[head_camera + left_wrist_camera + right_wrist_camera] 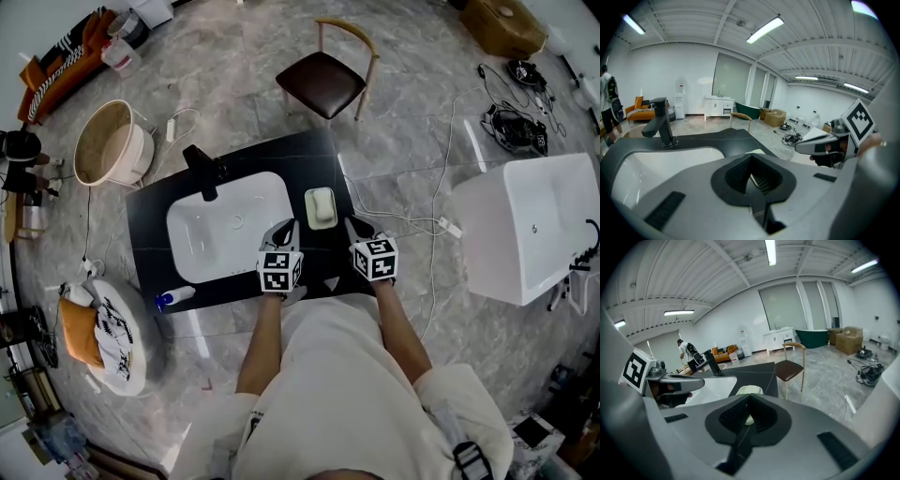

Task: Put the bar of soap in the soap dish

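A pale bar of soap (pixel 321 205) lies in a white soap dish (pixel 322 223) on the black counter (pixel 159 202), just right of the white sink basin (pixel 225 228). My left gripper (pixel 286 227) is shut and empty, its tips by the basin's right rim, left of the dish. My right gripper (pixel 353 226) is also shut and empty, just right of the dish. In the right gripper view the soap (pixel 749 390) shows beyond the closed jaws of the right gripper (pixel 749 404). The left gripper view shows the left gripper (pixel 751 161) with its jaws together and the black faucet (pixel 661 123).
A black faucet (pixel 202 171) stands at the back of the basin. A blue-capped tube (pixel 174 298) lies at the counter's front left corner. A chair (pixel 328 80) stands behind the counter, a white tub (pixel 534 230) to the right, a round basin (pixel 108 142) to the left, and cables (pixel 412 220) cross the floor.
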Action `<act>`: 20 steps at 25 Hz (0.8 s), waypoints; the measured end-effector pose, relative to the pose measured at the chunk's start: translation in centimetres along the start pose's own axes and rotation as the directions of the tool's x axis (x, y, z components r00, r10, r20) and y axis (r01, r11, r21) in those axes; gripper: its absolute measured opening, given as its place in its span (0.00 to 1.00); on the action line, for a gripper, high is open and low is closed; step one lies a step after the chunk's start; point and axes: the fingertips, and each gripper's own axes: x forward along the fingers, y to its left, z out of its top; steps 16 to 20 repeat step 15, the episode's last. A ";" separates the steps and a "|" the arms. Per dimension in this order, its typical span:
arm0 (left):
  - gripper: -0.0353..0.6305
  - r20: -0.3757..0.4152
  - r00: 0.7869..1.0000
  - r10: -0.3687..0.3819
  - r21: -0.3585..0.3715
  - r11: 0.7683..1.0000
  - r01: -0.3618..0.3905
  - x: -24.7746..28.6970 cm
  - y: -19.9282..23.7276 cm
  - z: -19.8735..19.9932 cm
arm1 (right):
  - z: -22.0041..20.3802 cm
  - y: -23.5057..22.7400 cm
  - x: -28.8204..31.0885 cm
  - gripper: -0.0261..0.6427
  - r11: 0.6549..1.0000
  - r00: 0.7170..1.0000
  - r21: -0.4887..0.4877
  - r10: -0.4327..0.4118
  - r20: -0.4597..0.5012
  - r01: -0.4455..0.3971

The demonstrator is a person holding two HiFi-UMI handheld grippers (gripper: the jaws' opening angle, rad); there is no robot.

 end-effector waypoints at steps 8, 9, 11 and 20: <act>0.06 0.001 1.000 0.002 -0.001 1.000 -0.002 0.1 -0.1 -0.1 | -0.2 0.2 0.1 0.04 1.000 1.000 -0.014 0.004 -0.009 -0.004; 0.06 0.002 1.000 0.002 -0.001 1.000 -0.002 0.1 0.0 -0.1 | -0.2 0.2 0.1 0.04 1.000 1.000 -0.015 0.004 -0.008 -0.004; 0.06 0.004 1.000 0.005 -0.003 1.000 -0.005 0.0 0.1 -0.1 | -0.1 0.3 0.1 0.04 1.000 1.000 -0.016 0.005 -0.005 -0.005; 0.06 0.002 1.000 0.007 -0.009 1.000 -0.007 -0.1 0.2 -0.3 | -0.2 0.5 0.2 0.04 1.000 1.000 -0.018 0.005 -0.003 -0.005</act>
